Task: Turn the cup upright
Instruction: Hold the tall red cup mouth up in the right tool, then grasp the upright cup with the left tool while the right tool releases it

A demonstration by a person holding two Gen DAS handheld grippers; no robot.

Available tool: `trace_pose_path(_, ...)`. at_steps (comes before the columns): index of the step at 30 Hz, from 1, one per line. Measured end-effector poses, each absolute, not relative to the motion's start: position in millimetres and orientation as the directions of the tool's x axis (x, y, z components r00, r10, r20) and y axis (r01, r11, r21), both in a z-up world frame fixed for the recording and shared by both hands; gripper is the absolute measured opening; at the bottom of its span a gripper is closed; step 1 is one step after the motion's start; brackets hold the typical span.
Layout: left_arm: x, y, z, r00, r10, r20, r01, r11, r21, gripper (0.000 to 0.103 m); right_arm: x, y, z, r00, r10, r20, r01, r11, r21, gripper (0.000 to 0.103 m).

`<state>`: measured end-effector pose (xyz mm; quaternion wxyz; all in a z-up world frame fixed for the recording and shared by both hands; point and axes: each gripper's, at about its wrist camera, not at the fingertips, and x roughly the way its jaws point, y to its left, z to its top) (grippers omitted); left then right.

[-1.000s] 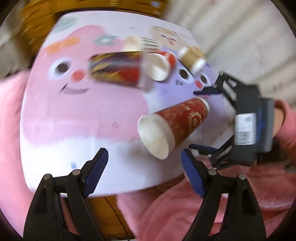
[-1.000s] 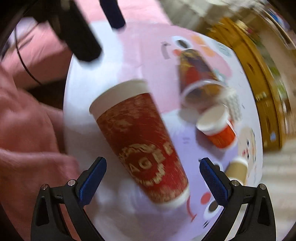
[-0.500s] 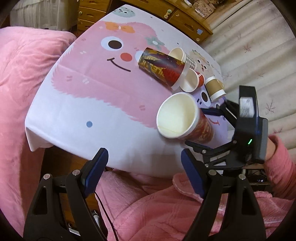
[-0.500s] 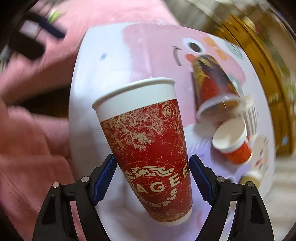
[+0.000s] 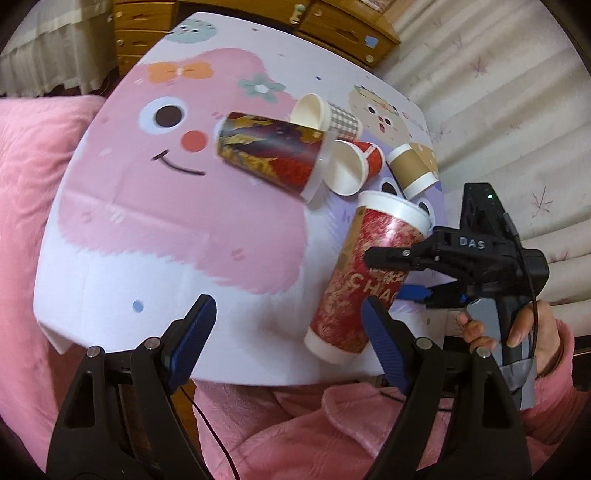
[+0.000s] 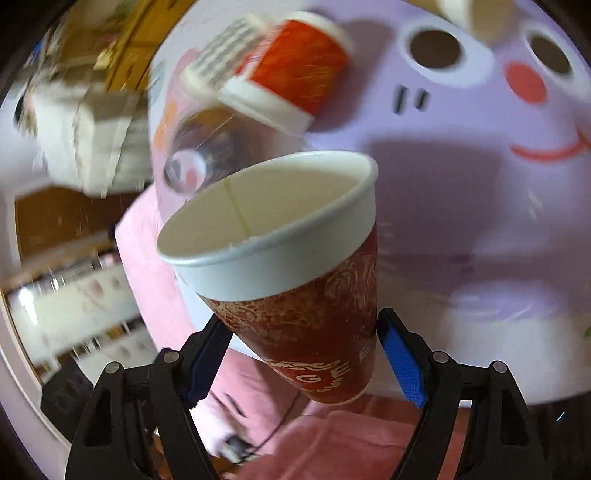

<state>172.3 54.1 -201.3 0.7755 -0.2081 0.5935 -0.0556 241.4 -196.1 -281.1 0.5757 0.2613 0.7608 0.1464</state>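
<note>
Red paper cup with gold print and a white rim, gripped around its lower body by the right gripper; both blue pads press on the cup wall, jaws closed onto it. Cup is mouth-up but tilted, its base near the near-right edge of the table; can't tell whether the base touches the cloth or hangs just above it. In the right wrist view the cup fills the middle, open mouth facing the camera, white inside, seam visible, between the right gripper's blue pads. Background there is motion-blurred.

Left gripper is wide open, holding nothing, at the near edge of the table, its right finger just beside the cup base.

Table has a cartoon cloth, pink face left, purple face right. Far of the held cup lie four more cups on their sides, clustered: dark patterned cup, checked cup behind it, small red cup touching the dark one, brown cup furthest right. Wooden dresser past the table. Person's hand in a pink sleeve holds the right gripper's handle.
</note>
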Motion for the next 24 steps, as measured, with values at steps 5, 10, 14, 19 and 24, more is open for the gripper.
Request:
trace_pose_path(5, 192, 34, -206, 0.257, -0.324, -0.91, -0.107, 0.927, -0.36, 0.079, 240, -197, -291, -0.212, 0.587, -0.781, 0.286, 0.802, 0.525, 0.081)
trace_pose_path(10, 204, 21, -214, 0.213, -0.322, -0.923, -0.078, 0.936, -0.345, 0.079, 250, -192, -296, -0.228, 0.626, -0.745, 0.277, 0.776, 0.567, 0.09)
trace_pose_path(14, 218, 12, -225, 0.165, -0.312, -0.936, -0.056, 0.944, -0.325, 0.079, 257, -192, -290, -0.215, 0.635, -0.742, 0.282, 0.768, 0.575, 0.09)
trace_pose_path(19, 246, 0, -242, 0.114, -0.311, -0.944, -0.048, 0.947, -0.318, 0.079, 260, -216, -280, -0.18, 0.63, -0.755, 0.266, 0.771, 0.579, 0.09)
trace_pose_path(24, 278, -20, -262, 0.053, -0.279, -0.959, -0.044, 0.959, -0.282, 0.079, 264, -241, -269, -0.142, 0.604, -0.784, 0.281, 0.784, 0.553, 0.09)
